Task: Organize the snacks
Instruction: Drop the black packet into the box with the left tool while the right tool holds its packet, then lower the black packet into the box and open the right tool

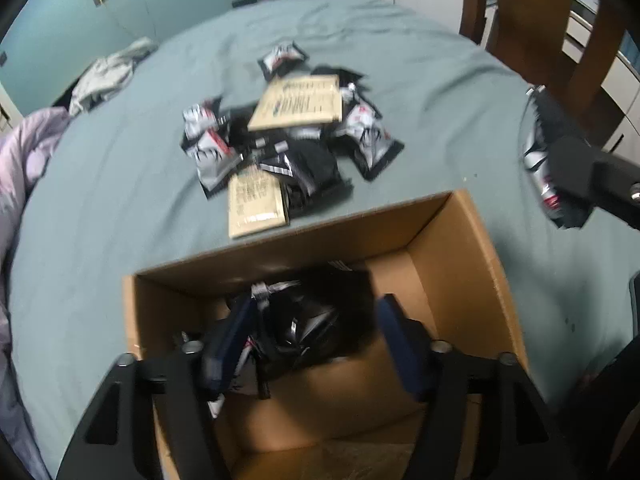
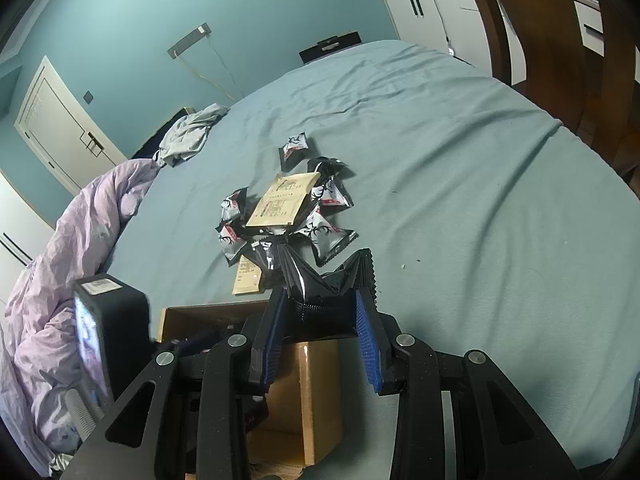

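Note:
An open cardboard box (image 1: 472, 240) sits on the bed with black snack packets (image 1: 312, 324) inside. My left gripper (image 1: 316, 344) hovers over the box, jaws open, nothing held between them. A pile of black-and-silver packets (image 1: 360, 136) and tan packets (image 1: 298, 102) lies beyond the box; the pile also shows in the right wrist view (image 2: 288, 212). My right gripper (image 2: 320, 332) is shut on a black snack packet (image 2: 324, 280), held above the box's right wall (image 2: 316, 392). It also shows in the left wrist view (image 1: 576, 164) at the right edge.
The bed has a teal sheet (image 2: 460, 184). A lilac duvet (image 2: 68, 260) is bunched at the left, and grey clothing (image 2: 188, 132) lies at the far left edge. A wooden frame (image 1: 560, 40) and white cabinets (image 2: 440, 12) stand at the right.

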`<state>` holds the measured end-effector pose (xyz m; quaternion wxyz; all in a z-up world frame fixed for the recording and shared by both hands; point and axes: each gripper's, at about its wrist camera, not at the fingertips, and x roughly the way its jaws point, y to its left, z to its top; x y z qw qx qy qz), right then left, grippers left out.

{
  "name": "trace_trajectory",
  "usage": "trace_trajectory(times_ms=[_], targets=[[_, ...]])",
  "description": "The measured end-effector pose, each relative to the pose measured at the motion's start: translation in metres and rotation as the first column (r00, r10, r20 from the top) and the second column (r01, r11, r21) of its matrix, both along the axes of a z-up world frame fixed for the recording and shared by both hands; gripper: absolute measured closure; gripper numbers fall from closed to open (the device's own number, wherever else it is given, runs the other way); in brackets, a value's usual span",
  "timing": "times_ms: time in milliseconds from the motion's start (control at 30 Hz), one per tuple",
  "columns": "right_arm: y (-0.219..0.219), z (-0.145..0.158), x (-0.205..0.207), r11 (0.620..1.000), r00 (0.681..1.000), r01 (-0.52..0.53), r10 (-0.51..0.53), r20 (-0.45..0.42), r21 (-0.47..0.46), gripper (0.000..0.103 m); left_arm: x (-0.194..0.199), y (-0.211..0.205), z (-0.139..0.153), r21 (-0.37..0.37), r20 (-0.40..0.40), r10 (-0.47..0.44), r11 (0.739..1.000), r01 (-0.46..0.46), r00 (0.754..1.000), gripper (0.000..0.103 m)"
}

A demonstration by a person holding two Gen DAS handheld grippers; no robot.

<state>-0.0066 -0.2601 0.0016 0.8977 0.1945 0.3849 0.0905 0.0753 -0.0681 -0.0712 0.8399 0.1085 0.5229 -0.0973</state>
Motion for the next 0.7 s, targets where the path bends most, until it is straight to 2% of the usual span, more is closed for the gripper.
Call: trace_trajectory(times_ms=[67,233,333,433,533,633,700], targets=[[0.001,0.0,0.001,1.0,1.0,-0.006,0.006,-0.004,-0.003,0.07,-0.004,0.002,0.011,-0.006,0.041,-0.003,1.0,0.004,0.999,0.023],[0.001,0.002,0.001,1.0,1.0,-0.012,0.012,-0.009,-0.015,0.07,-0.016,0.024,0.046,-0.021,0.107,-0.002,1.0,0.004,0.994,0.021],[0.002,0.003,0.0,1.0,1.0,-0.019,0.019,-0.006,-0.022,0.07,-0.022,0.046,0.065,-0.023,0.097,0.017,1.0,-0.015,0.995,0.019],[0.009,0.003,0.0,0.998,0.999,-0.04,0.04,-0.011,-0.055,0.07,-0.038,0.065,0.082,-0.058,0.104,0.03,0.998,-0.024,0.994,0.015],[0.025,0.0,0.004,0.988,0.996,-0.091,0.088,-0.032,-0.125,0.07,-0.053,0.077,0.083,-0.055,0.153,0.029,0.998,-0.021,0.988,0.005],[0.039,-0.002,0.009,0.976,0.989,-0.144,0.137,-0.049,-0.161,0.07,-0.056,0.085,0.073,-0.052,0.149,0.066,0.997,-0.059,0.987,0.005],[0.046,-0.002,0.012,0.97,0.986,-0.165,0.157,-0.058,-0.18,0.07,-0.054,0.083,0.073,-0.051,0.148,0.057,0.997,-0.05,0.987,0.005]])
